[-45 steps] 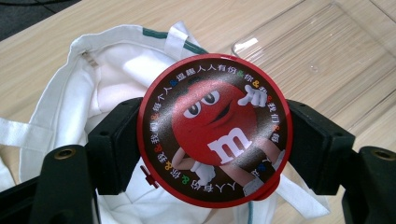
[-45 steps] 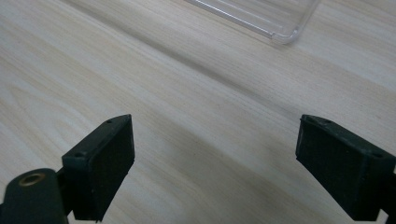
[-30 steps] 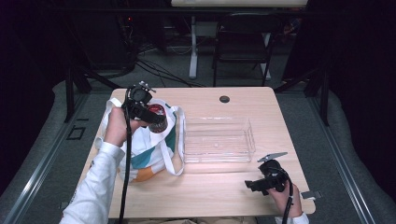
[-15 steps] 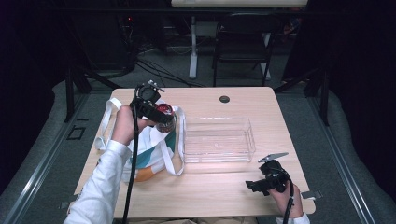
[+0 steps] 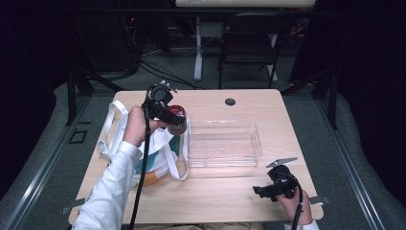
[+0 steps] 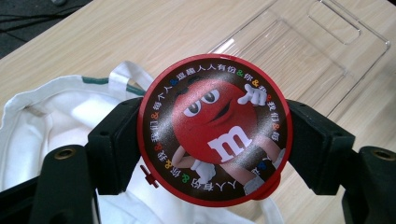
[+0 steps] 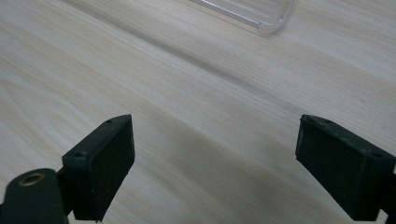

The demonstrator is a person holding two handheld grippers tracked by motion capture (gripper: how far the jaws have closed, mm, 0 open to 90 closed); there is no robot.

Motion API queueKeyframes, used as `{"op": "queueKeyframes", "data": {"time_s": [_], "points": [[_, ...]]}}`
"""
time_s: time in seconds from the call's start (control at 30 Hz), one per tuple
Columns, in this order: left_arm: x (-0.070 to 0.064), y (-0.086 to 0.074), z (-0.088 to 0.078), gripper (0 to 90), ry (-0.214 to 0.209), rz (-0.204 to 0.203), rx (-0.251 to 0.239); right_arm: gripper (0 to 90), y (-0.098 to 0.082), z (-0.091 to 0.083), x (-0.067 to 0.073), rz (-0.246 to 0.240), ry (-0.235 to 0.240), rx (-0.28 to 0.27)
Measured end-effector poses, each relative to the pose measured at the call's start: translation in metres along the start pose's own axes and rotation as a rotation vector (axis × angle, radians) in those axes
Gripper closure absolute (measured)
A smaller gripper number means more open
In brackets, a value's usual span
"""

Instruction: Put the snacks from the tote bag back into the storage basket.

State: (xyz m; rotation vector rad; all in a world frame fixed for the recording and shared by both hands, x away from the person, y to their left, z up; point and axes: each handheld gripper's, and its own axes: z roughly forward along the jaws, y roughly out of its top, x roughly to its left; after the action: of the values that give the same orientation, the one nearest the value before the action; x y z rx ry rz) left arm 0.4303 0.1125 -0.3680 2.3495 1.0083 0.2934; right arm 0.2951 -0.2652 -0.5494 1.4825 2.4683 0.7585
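My left gripper (image 5: 173,120) is shut on a round candy tub (image 5: 177,119) with a red lid, held in the air over the right side of a white tote bag (image 5: 153,148). In the left gripper view the tub's lid (image 6: 215,129) shows a red cartoon candy figure, and both black pads press on its sides. A clear plastic tray (image 5: 222,143) lies empty on the table just right of the tub. My right gripper (image 5: 261,191) rests near the table's front right edge, its jaws wide open over bare wood (image 7: 215,140) with nothing between them.
The wooden table (image 5: 230,191) has a small black round insert (image 5: 230,101) at its back. A corner of the clear tray (image 7: 252,14) lies ahead of the right gripper. A dark chair (image 5: 249,48) and cables stand on the floor behind the table.
My left gripper has carried the candy tub to the right, from over the bag's middle toward the clear tray's left edge, rising slightly. The right gripper has stayed where it was.
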Motion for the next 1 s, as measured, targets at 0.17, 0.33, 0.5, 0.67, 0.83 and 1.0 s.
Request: {"op": "queueKeyframes", "data": {"time_s": [0.17,0.33,0.5,0.67,0.83,1.0], "points": [[-0.004,0.006,0.001,26.0,-0.005,0.006,-0.004,11.4,0.000,0.000,-0.001,0.002,0.002,0.000],[-0.009,0.011,0.003,26.0,-0.016,0.012,-0.016,11.4,0.000,0.000,0.000,0.003,0.000,0.001],[-0.017,0.016,0.007,26.0,-0.023,0.023,-0.012,11.5,0.000,-0.001,-0.001,0.003,0.000,-0.001],[-0.020,0.018,0.013,26.0,-0.034,0.027,-0.001,11.5,0.000,-0.001,0.000,0.008,0.009,-0.013],[-0.024,0.020,0.020,26.0,-0.038,0.033,0.012,11.5,0.000,0.000,0.000,0.010,0.015,-0.011],[-0.026,0.021,0.027,26.0,-0.054,0.031,0.010,11.5,0.000,0.000,-0.001,0.009,0.008,-0.009]]}}
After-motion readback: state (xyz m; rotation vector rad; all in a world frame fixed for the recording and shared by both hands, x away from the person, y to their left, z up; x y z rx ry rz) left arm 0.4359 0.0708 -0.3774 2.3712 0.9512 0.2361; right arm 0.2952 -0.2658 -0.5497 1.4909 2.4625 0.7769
